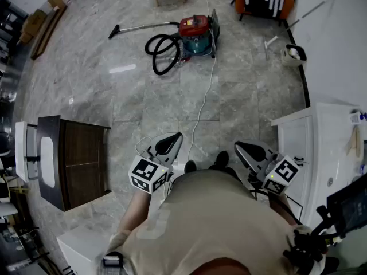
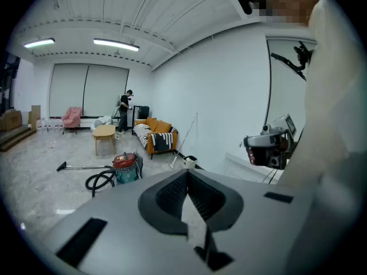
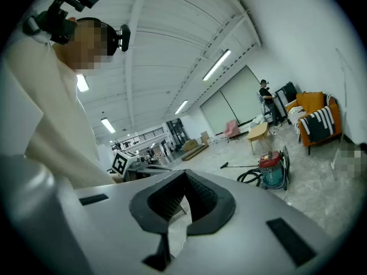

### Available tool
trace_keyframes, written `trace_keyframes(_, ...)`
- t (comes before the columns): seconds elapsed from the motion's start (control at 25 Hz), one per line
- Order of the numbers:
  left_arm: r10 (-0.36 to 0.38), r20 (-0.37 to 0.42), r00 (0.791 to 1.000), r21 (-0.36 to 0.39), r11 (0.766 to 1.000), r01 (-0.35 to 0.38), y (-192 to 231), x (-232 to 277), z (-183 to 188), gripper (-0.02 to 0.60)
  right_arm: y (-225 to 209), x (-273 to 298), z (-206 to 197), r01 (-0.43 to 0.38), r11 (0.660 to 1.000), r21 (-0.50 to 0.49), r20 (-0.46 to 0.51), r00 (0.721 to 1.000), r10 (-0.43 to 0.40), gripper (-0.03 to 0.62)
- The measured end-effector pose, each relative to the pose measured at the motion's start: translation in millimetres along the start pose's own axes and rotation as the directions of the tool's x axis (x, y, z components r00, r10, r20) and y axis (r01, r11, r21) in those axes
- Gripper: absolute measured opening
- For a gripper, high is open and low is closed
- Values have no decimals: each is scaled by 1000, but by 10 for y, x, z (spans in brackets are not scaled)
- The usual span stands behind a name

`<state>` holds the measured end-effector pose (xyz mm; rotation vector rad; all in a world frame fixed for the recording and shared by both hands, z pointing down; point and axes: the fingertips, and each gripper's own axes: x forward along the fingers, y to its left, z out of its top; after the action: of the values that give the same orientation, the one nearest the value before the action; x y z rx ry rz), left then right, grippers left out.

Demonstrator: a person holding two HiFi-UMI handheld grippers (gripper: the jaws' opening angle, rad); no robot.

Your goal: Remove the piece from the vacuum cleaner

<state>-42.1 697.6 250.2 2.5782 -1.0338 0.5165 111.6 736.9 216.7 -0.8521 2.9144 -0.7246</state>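
A: Since the left gripper [image 1: 166, 145] sits by the person's waist, jaws pressed together on nothing, where's the vacuum cleaner [image 1: 196, 36]?

B: Well apart, across the floor [image 1: 143, 96]; so the right gripper [image 1: 252, 152] waits likewise closed, empty.

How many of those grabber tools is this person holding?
2: the left gripper is low left in the head view, near the dark cabinet; the right gripper low right, beside the white counter. None seems hidden.

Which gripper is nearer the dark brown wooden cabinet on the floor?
Left. The left gripper hangs just beside the dark brown wooden cabinet; the right gripper is farther off, beyond the person's shoes.
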Motion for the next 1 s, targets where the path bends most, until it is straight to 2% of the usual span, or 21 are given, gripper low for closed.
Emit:
trace_keyframes(0.08,7,-5,1000,37,999,-7,122,-256,-108,4,141,236,-71,5,1000,11,3,1000,-5,2)
trace_keyframes(0.16,45,1,999,57,997,-45,232,-566,-248,5,304,492,-139,-20,1000,24,1,1000,20,2)
trace_keyframes(0.28,83,38,996,31,996,-85,263,-906,-402,5,552,684,-161,-65,997,48,19,998,64,2)
trace_keyframes(0.4,60,64,996,-15,998,-59,220,-1020,-471,4,739,660,-157,-64,996,54,63,996,60,2)
trace_keyframes(0.64,39,106,994,75,996,-47,360,-1253,-419,4,1129,827,-150,-50,998,24,115,992,47,2)
trace_keyframes(0.8,15,152,988,74,997,-27,468,-1380,-377,5,1263,994,-153,-9,1000,-25,101,995,11,3)
trace_keyframes(1.0,-7,181,983,56,998,-3,564,-1454,-434,5,1356,1155,-129,5,998,-57,99,995,0,3)
